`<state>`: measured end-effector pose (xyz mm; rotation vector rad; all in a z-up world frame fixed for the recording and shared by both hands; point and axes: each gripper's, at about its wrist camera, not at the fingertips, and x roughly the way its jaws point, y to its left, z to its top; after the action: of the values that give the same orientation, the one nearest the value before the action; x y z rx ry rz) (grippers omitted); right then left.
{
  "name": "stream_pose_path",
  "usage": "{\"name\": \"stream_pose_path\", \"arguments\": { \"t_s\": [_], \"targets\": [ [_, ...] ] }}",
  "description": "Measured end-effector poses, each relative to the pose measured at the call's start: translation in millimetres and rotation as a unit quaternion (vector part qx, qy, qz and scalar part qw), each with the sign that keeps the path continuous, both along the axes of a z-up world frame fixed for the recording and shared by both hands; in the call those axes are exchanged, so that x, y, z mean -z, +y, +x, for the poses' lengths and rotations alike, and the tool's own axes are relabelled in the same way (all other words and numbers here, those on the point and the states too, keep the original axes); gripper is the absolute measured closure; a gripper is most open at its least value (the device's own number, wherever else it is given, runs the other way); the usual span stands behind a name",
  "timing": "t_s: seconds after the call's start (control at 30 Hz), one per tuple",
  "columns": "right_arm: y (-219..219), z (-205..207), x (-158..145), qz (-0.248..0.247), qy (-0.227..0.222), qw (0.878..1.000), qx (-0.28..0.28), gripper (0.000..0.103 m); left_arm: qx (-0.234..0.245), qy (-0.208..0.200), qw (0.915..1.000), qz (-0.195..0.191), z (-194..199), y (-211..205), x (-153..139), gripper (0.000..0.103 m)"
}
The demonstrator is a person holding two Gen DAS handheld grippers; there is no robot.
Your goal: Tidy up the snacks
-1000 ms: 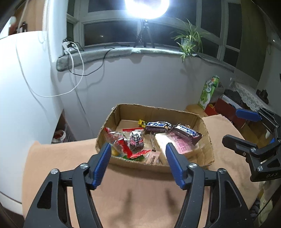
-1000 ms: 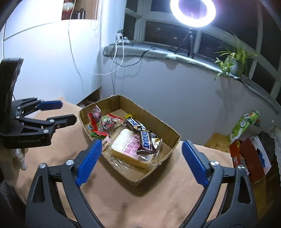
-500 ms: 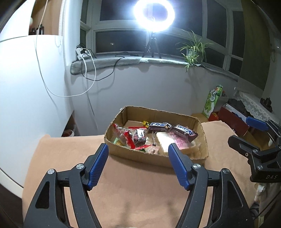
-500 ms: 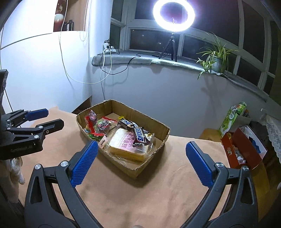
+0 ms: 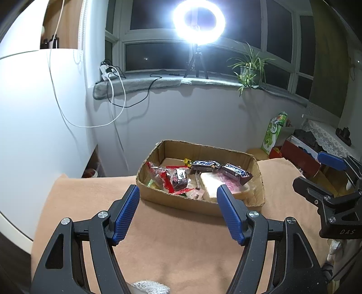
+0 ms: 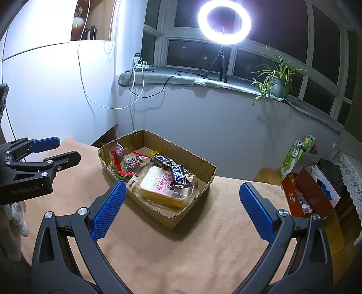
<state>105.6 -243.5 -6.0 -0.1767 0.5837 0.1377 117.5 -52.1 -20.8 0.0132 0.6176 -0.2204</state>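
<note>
A shallow cardboard box (image 5: pixel 256 178) (image 6: pixel 203 181) stands on the tan-covered table (image 5: pixel 181 244) (image 6: pixel 181 253). Inside lie two Snickers bars (image 5: pixel 236 171) (image 6: pixel 177 173), a wrapped slice of bread (image 5: pixel 212 184) (image 6: pixel 158 187) and several small red and green candy packets (image 5: pixel 165 178) (image 6: pixel 120 162). My left gripper (image 5: pixel 177 195) (image 6: pixel 67 150) hangs open in front of the box's near wall, nothing between its fingers. My right gripper (image 6: pixel 182 192) (image 5: pixel 316 168) is open wider, off the box's right corner, also empty.
A lit ring light (image 6: pixel 224 21) on a tripod and a potted plant (image 6: pixel 277 81) stand on the window sill behind. Right of the table are a green carton (image 6: pixel 298 153) and a red box (image 6: pixel 307 194). White cables (image 5: pixel 113 97) hang down the wall.
Both grippers have drawn back and slightly up from the box, which now looks smaller and farther. Both stay open and empty; the snacks have not moved.
</note>
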Motion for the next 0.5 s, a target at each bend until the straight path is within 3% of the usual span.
{"name": "stream_pose_path", "arguments": {
  "t_s": [0.5],
  "targets": [
    [0.2, -2.9, -0.1, -0.002, 0.001, 1.0, 0.0, 0.001, -0.001, -0.001, 1.0, 0.001, -3.7, -1.2, -1.9, 0.032]
  ]
}}
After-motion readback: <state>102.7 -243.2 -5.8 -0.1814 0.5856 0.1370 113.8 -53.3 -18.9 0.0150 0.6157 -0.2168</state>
